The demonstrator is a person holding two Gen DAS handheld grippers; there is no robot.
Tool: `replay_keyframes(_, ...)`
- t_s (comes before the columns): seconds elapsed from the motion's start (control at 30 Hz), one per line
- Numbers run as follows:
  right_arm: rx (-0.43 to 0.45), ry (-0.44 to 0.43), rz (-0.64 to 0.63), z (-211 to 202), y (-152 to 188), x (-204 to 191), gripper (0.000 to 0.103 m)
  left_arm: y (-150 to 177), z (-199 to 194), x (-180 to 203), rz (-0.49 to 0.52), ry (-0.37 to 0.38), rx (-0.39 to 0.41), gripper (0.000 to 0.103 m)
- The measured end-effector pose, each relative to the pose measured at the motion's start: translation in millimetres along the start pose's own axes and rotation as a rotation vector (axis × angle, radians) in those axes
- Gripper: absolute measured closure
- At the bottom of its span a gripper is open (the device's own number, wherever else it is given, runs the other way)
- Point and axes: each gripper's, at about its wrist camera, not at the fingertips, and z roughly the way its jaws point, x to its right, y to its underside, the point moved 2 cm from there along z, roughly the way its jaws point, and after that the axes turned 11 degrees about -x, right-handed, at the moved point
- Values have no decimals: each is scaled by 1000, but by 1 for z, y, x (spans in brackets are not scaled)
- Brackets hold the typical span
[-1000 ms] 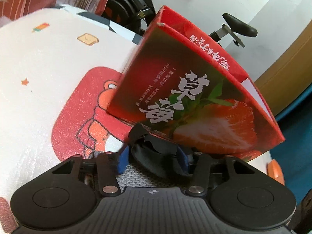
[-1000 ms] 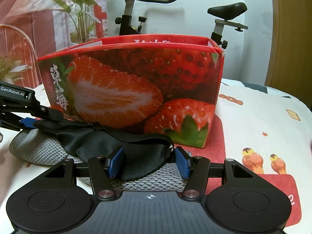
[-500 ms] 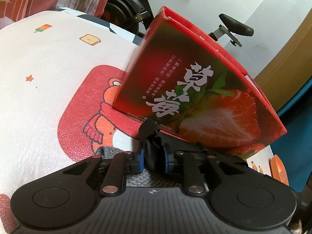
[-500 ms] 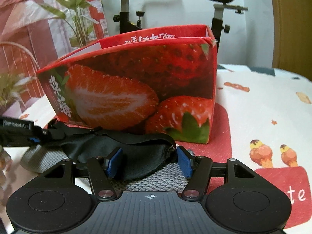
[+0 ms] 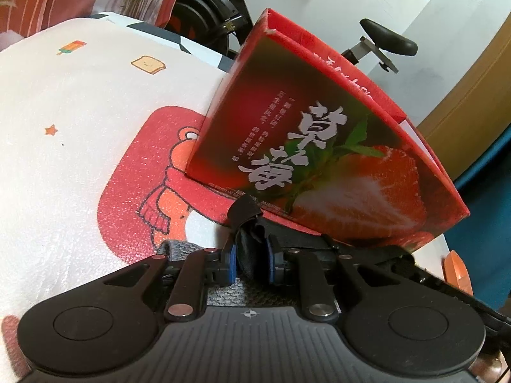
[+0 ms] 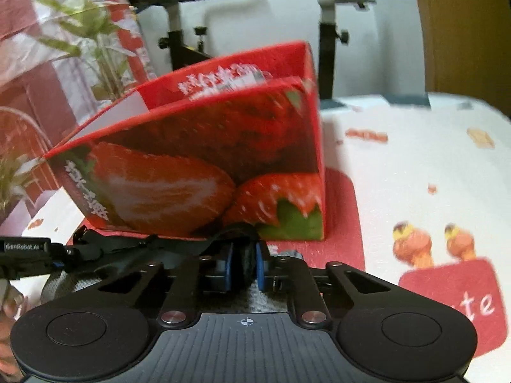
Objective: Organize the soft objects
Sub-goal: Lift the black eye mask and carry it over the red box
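Since the earlier frames both grippers have closed on the same thing: the left gripper (image 5: 250,263), which stood wide around the fabric, has drawn its blue pads in, and the right gripper (image 6: 244,266) has just been closing too, its pads now pinching a fold of cloth between them. The right view has also rolled, so the box looks tilted in it.

The thing held is a black soft fabric eye mask with an elastic strap (image 5: 247,252). It lies on a grey knitted cloth (image 5: 223,293), close against the foot of the red open-topped cardboard box printed with strawberries (image 5: 335,159). Each pair of tongs is nearly shut on one end of the mask: the left on the end by the box's near-left corner, where the strap (image 5: 244,210) loops up, the right on the end (image 6: 244,261) below the box's front wall (image 6: 207,175). In the right view the left gripper's arm (image 6: 25,250) reaches in from the left edge, with the mask stretched between the two.

Holding both ends probably keeps the limp mask spread and straight, so it can be lifted as one piece rather than dangling. The box stands on the red bear patch of the white padded cartoon-print mat (image 5: 80,127); with its top open, it seems the likely place for the mask. The mask is not yet clear of the grey cloth.
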Motion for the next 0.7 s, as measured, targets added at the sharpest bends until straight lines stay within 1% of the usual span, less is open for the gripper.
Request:
replay_keyframes(0.07, 34, -1, -26, -8, -2, -5, 93, 1, -7, 5, 16, -2, 17, 86)
replay_keyframes(0.17, 69, -15, -37, -19, -5, -9, 94, 2, -24, 15, 62, -8, 65, 90)
replay_keyframes(0.33, 113, -30, -64, -37, -9, -18, 94, 4, -52, 34, 147, -38, 144, 92)
replay_keyframes(0.47, 152, -45, -79, -53, -9, -25, 94, 9, -65, 37, 155, -44, 172, 92)
replay_keyframes(0.7, 198, -59, -86, -75, -6, -30, 94, 21, -84, 41, 158, -29, 209, 92)
